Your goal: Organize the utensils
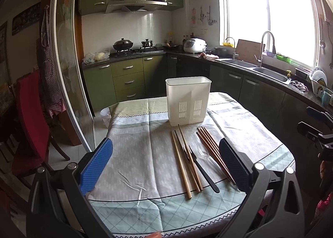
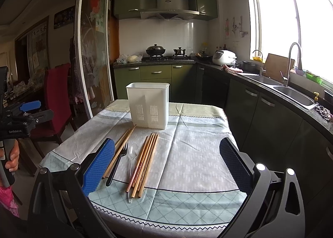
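Holder: one white utensil holder (image 2: 148,105) stood at the table's far end.
Chopsticks: light bundle (image 1: 185,163); dark bundle (image 2: 145,160), counts unclear.
Fork: one black fork (image 2: 117,162) between bundles.
Spoon: one clear spoon (image 2: 133,154) beside it.
Left gripper (image 1: 166,167): spread wide, empty.
Right gripper (image 2: 166,165): spread wide, empty.

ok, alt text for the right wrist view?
Open right gripper hovers over a clothed table where chopsticks, a black fork and a clear spoon lie before an upright white holder; kitchen behind.
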Action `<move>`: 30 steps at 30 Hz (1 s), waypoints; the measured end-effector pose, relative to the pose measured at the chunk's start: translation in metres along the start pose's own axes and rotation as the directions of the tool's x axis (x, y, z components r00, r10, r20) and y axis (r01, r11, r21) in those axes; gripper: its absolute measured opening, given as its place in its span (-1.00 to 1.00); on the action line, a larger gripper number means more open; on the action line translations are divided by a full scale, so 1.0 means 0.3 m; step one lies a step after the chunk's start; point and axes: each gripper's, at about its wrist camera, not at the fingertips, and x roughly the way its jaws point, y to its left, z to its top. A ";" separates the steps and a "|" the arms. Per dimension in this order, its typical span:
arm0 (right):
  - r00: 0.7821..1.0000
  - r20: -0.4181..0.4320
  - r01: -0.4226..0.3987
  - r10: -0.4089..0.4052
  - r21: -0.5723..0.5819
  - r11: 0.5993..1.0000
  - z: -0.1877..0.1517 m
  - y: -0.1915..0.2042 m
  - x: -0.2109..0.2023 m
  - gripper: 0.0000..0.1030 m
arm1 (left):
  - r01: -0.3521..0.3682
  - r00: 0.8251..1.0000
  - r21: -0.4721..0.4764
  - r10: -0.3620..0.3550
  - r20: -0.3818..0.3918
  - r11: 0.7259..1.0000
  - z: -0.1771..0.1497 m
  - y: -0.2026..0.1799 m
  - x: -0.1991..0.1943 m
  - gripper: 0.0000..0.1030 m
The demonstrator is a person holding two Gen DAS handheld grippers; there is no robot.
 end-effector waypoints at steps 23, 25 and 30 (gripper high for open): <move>1.000 0.000 0.000 0.000 0.001 1.000 -0.001 0.000 0.002 0.93 | 0.035 0.998 -0.042 -0.037 -0.041 0.999 -0.003 0.017 0.034 0.89; 1.000 -0.002 0.002 -0.002 0.001 1.000 -0.001 -0.001 0.003 0.93 | 0.037 0.998 -0.040 -0.039 -0.045 0.999 -0.003 0.015 0.040 0.89; 1.000 -0.012 0.010 -0.010 0.004 1.000 -0.011 -0.001 0.021 0.93 | 0.069 0.994 -0.041 -0.072 -0.086 0.997 0.009 0.006 0.076 0.89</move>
